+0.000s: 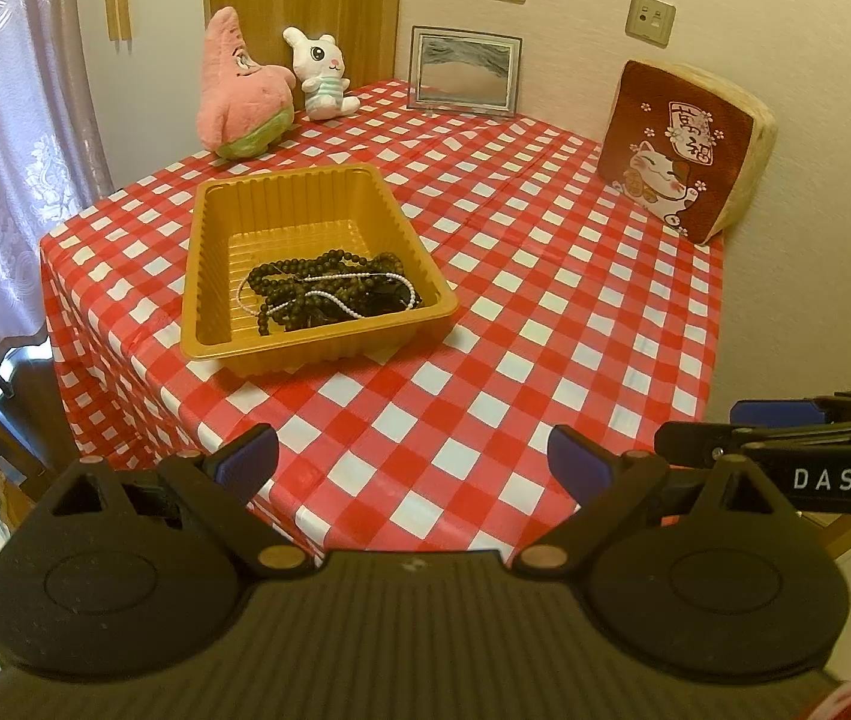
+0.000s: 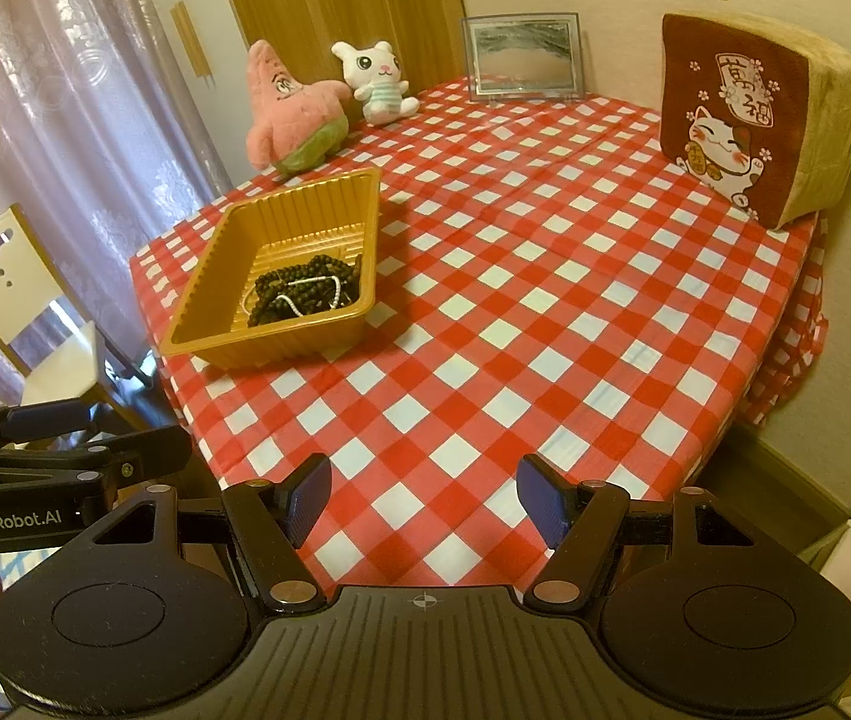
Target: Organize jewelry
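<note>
Left wrist view: I find my left gripper (image 1: 410,456) spread wide and empty above the near edge of the checked tablecloth (image 1: 545,300). The jewelry (image 1: 329,291), dark bead strands tangled with a thin white pearl strand, lies heaped in the near right corner of the gold tray (image 1: 209,276). I judge one strand should be pinched from the top of the heap, clear of the tray wall.

Right wrist view: my right gripper (image 2: 423,501) likewise stands wide, holding nothing, well apart from the tray.
</note>
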A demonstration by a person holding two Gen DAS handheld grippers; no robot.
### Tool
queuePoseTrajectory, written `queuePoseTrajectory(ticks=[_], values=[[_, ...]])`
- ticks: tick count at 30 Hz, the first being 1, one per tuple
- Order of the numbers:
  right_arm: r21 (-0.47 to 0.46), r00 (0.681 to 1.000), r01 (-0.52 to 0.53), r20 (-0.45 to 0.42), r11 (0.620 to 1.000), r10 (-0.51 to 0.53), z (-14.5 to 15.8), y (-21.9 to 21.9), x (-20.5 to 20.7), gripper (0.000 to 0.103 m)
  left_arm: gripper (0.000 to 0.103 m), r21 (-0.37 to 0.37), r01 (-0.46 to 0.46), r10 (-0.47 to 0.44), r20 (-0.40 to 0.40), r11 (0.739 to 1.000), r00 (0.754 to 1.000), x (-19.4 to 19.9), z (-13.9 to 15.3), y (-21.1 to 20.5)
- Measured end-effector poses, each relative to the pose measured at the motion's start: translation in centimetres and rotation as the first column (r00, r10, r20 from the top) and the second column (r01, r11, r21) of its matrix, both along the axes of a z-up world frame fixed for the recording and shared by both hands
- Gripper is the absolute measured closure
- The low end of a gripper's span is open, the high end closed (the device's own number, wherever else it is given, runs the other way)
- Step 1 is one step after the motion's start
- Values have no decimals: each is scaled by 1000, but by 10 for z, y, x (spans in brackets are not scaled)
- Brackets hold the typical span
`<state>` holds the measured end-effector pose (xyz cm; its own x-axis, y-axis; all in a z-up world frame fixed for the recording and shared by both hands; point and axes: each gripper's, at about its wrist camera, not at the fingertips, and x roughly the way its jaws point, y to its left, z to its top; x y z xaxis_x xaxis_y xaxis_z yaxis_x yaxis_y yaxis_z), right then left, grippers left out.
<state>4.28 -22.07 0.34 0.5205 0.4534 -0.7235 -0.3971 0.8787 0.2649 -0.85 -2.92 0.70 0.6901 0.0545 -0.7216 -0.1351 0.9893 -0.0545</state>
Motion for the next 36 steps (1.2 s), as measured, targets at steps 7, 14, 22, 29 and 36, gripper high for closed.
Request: queuePoseTrajectory(ticks=[7,14,22,29,36], values=[[0,1000,0,-1,1000,0,0,0,1,35,7,0,0,0,0,1000,1000,0,0,1],[-1,1000,-2,-3,1000,2,-2,1,2,35,7,-1,0,0,0,1000,1000,0,0,2],[-2,1000,-1,-5,1000,1,-2,1,2,35,7,-2,2,-2,-1,1000,1000,1,0,2],[-4,1000,5,-11,1000,-5,-6,0,6,35,7,-2,9,-9,-4,1000,1000,9,-3,-4],[-7,1000,7,-20,1000,-7,-6,-2,11,35,7,-6,14,-14,-8,1000,1000,13,-6,-3]])
